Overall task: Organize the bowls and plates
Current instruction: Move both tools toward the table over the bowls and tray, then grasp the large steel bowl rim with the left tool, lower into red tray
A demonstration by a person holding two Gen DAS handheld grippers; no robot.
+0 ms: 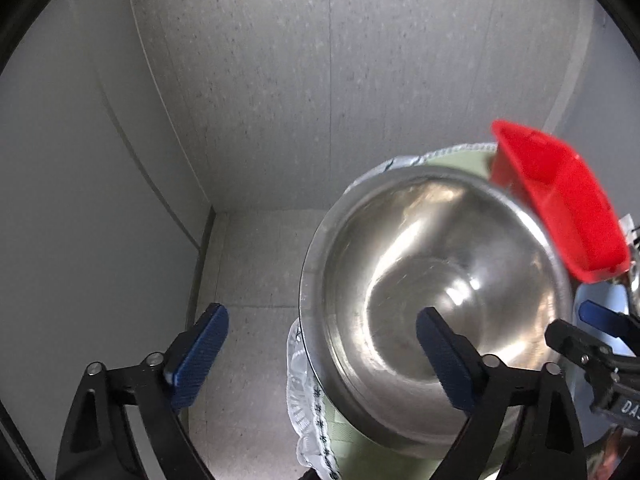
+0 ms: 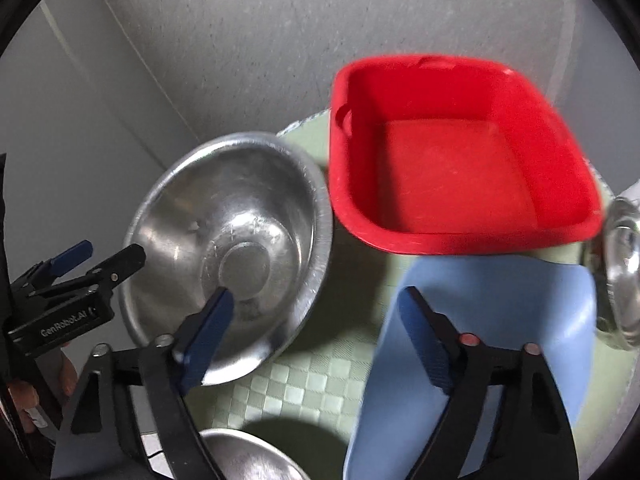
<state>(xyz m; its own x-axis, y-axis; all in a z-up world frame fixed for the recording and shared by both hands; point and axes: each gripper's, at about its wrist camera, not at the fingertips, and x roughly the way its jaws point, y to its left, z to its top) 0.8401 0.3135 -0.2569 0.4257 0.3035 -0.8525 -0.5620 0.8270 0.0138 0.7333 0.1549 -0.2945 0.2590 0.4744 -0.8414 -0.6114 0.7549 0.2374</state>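
A steel bowl point(image 1: 436, 292) point(image 2: 232, 248) sits on a green mat point(image 2: 344, 320) with a lace edge. A red square dish point(image 2: 452, 152) point(image 1: 560, 200) lies behind it to the right, and a light blue dish point(image 2: 492, 312) lies in front of the red one. My left gripper point(image 1: 320, 348) is open and empty, its right finger over the steel bowl, its left finger over the floor. My right gripper point(image 2: 320, 332) is open and empty above the mat, between the steel bowl and the blue dish. It also shows at the right edge of the left wrist view point(image 1: 592, 332).
A second steel bowl point(image 2: 248, 456) shows at the bottom edge and a shiny steel piece point(image 2: 620, 272) at the far right. Grey speckled walls point(image 1: 320, 80) close in behind and left. The left gripper appears at the left of the right wrist view point(image 2: 96, 260).
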